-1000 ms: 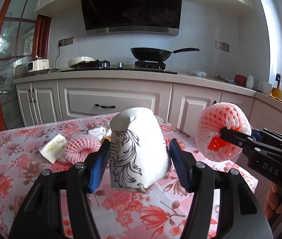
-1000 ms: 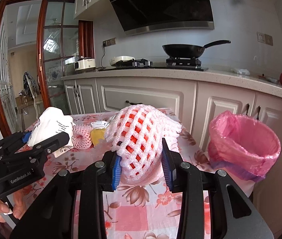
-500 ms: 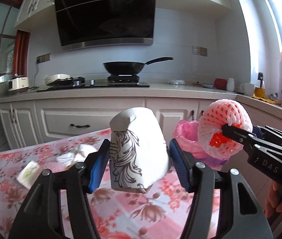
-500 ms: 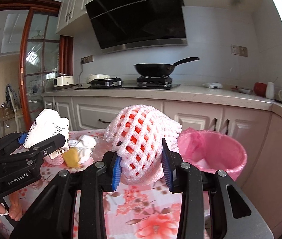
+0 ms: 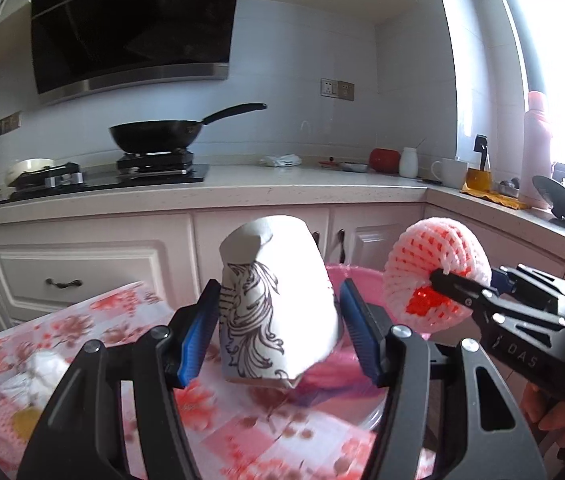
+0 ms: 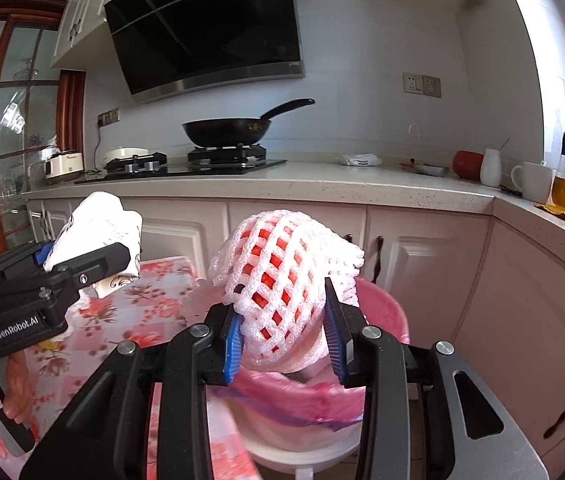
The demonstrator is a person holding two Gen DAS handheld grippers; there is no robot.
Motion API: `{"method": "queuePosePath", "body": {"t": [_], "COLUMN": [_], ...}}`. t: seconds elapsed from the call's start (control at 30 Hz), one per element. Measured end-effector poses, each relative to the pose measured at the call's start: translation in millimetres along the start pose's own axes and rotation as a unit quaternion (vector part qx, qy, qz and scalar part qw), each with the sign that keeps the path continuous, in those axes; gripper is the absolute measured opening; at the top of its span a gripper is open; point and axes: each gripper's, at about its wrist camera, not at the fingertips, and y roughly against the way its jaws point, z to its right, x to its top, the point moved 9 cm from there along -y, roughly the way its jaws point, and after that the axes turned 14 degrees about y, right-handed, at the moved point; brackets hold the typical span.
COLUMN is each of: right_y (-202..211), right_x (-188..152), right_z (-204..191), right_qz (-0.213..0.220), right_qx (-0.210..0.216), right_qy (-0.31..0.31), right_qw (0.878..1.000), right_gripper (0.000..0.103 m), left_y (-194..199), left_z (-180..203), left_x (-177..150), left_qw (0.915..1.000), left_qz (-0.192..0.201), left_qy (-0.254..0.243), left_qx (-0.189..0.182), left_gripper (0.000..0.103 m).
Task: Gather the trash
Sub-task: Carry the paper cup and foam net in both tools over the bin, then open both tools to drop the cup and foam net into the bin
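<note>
- With both loads up off the table, the left gripper (image 5: 278, 328) is clamped on a crumpled paper cup (image 5: 276, 300), blue pads pressing its sides so the crushed shape can't slip out.
- The cup sits base-up and tilted, its printed side facing the camera; held that way it should simply fall clear once the pads let go.
- Over to the right gripper (image 6: 282, 336): it's pinched tight on a foam net (image 6: 282, 276), squeezing the soft white mesh narrow at the bottom while the top bulges above the pads.
- That net is light and springy, so a firm squeeze looks like the sensible way to carry it.
- Just beyond and below both grippers is the bin (image 6: 386, 312), lined with a pink bag, standing on the floor beside the table (image 6: 154, 308) edge and in front of the cabinets.
- In the right view the net hangs over the bin's mouth; the cup, in the left view, sits nearer the table side of the rim.
- More scraps (image 5: 30, 380) lie back on the flowered cloth, so my read is there's collecting left after this drop.
</note>
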Motion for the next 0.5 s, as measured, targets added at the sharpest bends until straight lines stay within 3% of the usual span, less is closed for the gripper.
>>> {"method": "queuePosePath", "body": {"t": [0.4, 0.5], "right_y": [-61, -75], "right_x": [-17, -24], "right_z": [50, 53], "right_qz": [-0.030, -0.042], "right_qx": [-0.007, 0.005], "right_qy": [0.000, 0.000], "right_qw": [1.000, 0.999], "right_gripper": [0.035, 0.047], "left_y": [-125, -146], "left_z": [20, 21], "left_x": [1, -6], "left_qw": [0.9977, 0.9972], "left_qz": [-0.057, -0.069], "left_qy": [0.023, 0.012], "left_qx": [-0.027, -0.026], "left_gripper": [0.059, 0.064]}}
